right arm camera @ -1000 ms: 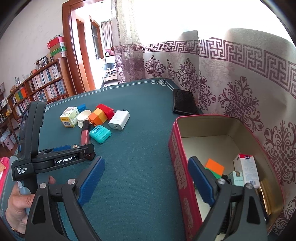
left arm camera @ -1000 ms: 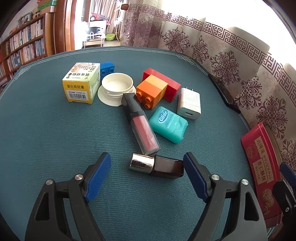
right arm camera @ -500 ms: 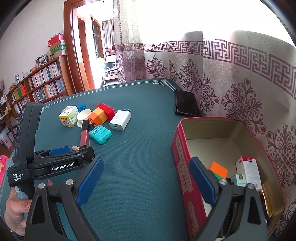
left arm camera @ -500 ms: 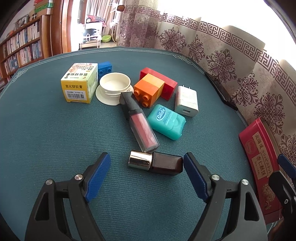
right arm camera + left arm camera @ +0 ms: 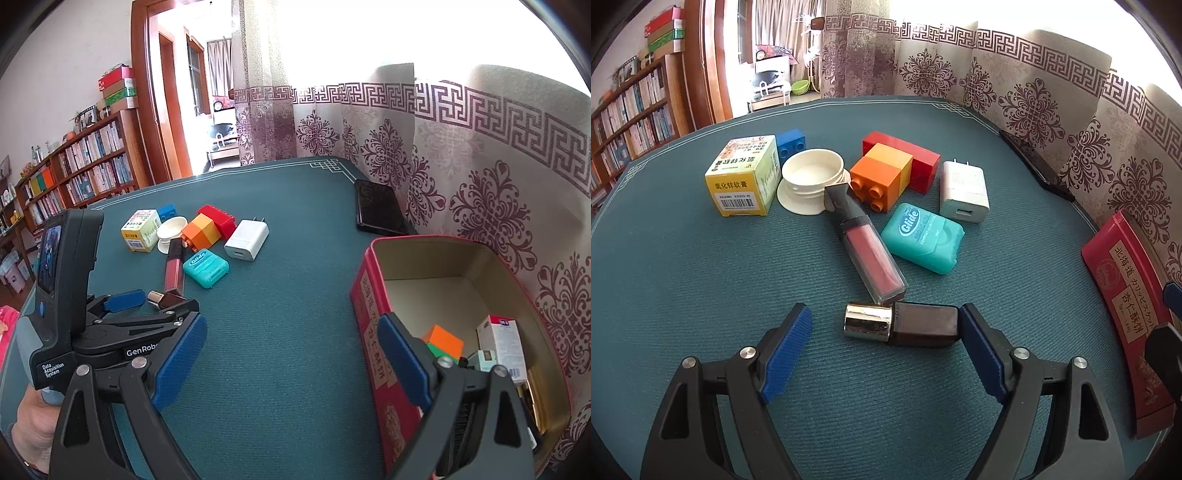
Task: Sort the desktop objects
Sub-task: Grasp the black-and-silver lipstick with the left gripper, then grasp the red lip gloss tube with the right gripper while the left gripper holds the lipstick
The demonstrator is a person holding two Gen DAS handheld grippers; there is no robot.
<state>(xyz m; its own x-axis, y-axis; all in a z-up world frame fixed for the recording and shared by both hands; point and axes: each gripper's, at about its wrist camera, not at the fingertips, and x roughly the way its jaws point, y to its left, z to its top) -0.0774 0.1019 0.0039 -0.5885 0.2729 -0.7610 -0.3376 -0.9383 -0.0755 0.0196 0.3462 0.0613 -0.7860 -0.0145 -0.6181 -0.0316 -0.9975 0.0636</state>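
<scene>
A dark brown lipstick [image 5: 905, 326] with a silver cap lies on the teal table between the jaws of my left gripper [image 5: 886, 332]. The jaws stand open: the right pad is at the tube's dark end and the left pad is well clear of the cap. Behind it lie a red lip gloss tube [image 5: 871, 251], a teal floss box [image 5: 923, 238], a white charger [image 5: 964, 192], orange [image 5: 877, 181], red [image 5: 908, 158] and blue [image 5: 790, 142] bricks, a white lid [image 5: 812, 175] and a yellow carton [image 5: 742, 173]. My right gripper [image 5: 291, 354] is open and holds nothing, its right finger over the red tin [image 5: 373, 332].
The red tin holds an orange block [image 5: 443, 339], a white carton [image 5: 502, 343] and other small items. A black phone [image 5: 376, 208] lies at the far table edge by the curtain. A hand [image 5: 26, 417] holds the left gripper's grey handle at lower left.
The left gripper has rolled a little, so the objects sit slightly turned in its view. The lipstick stays between its open jaws. The right gripper has barely shifted.
</scene>
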